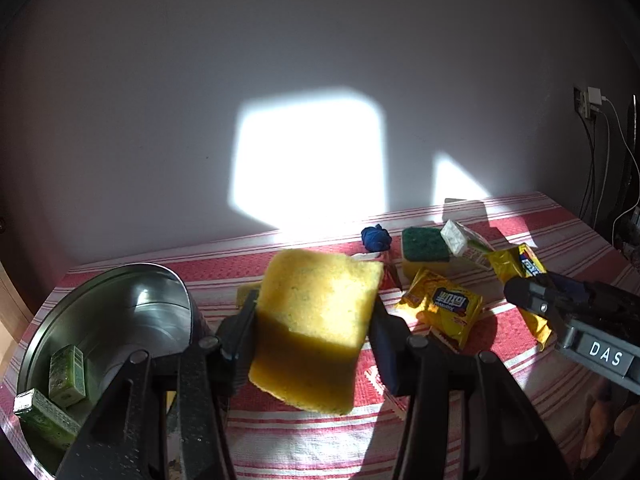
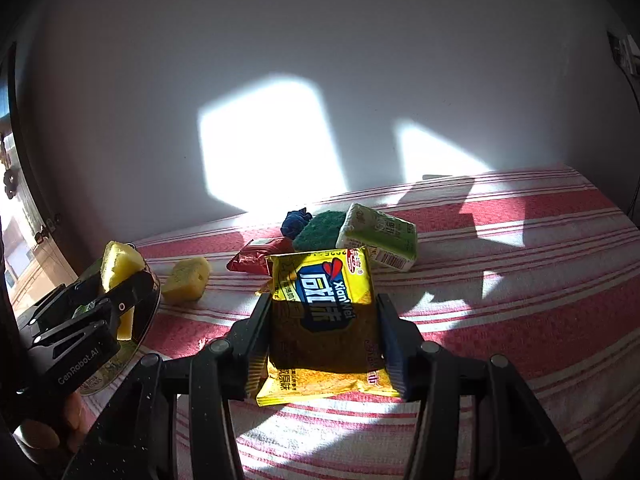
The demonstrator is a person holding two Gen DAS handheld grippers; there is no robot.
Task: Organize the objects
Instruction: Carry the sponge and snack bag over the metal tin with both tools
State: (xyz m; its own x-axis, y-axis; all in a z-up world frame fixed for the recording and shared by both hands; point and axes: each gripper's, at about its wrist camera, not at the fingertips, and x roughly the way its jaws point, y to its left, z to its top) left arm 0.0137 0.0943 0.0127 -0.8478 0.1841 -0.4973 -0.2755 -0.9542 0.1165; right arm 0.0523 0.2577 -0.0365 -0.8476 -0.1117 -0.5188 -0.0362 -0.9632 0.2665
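Yellow sponge (image 1: 316, 328) was clamped between the left tool's (image 1: 312, 320) pads, lifted off the surface (image 1: 560, 232) just beside the steel bowl (image 1: 120, 304). Two green boxes (image 1: 66, 376) lay inside the bowl. Right tool (image 2: 324, 328) gripped a yellow snack packet (image 2: 324, 312) by its side edges, raised above the red-striped cloth. Farther back on the surface: another yellow packet (image 1: 440, 308), green scouring sponge (image 1: 424, 246), white-green box (image 2: 378, 240), blue crumpled wad (image 1: 376, 238), red packet (image 2: 260, 256), small yellow sponge piece (image 2: 188, 280).
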